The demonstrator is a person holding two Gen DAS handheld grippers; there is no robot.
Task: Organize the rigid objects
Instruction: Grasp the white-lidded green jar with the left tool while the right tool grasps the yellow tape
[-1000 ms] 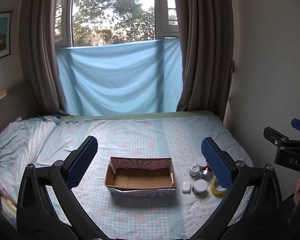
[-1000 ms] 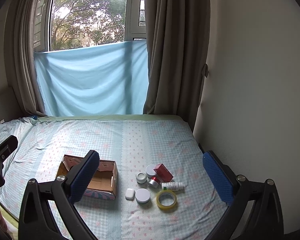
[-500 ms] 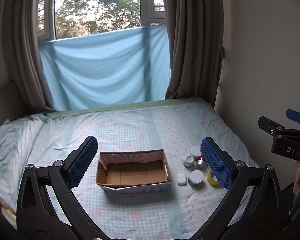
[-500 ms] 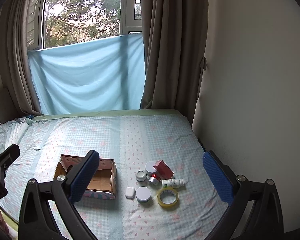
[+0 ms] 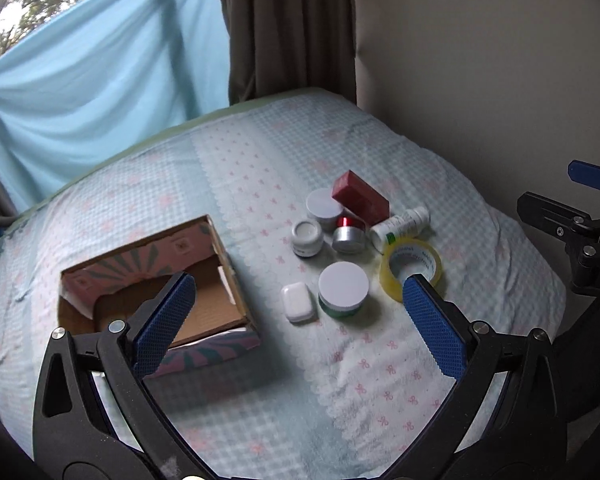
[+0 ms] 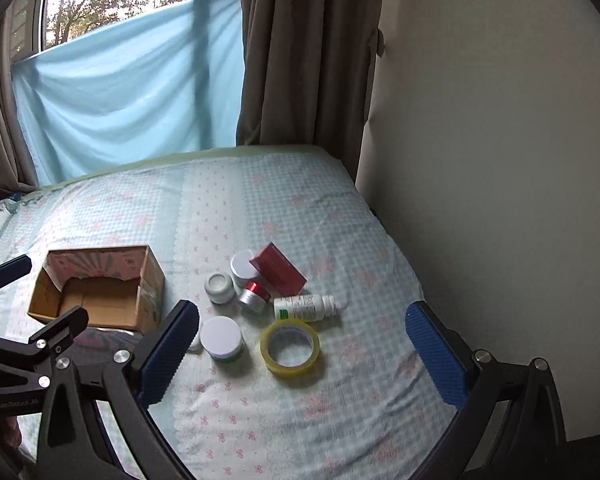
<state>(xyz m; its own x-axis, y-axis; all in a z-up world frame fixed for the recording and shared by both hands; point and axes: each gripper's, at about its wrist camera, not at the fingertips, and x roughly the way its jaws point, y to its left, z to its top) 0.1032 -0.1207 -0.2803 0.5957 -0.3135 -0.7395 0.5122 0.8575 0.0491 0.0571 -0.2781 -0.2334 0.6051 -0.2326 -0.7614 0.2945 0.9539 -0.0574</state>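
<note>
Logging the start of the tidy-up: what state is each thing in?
Patterned cardboard box: open, empty.
Yellow tape roll: lying flat.
White pill bottle: on its side, capped.
Red carton: closed.
Green-based white-lidded jar: upright, lidded.
Left tongs: open.
Right tongs: open.

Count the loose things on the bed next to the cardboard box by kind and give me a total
Round jars: 4, namely the big white-lidded jar, the small white jar, the silver jar with red cap and the far white-lidded jar
Red carton: 1
White bottle: 1
Tape roll: 1
White case: 1
Total: 8
</note>
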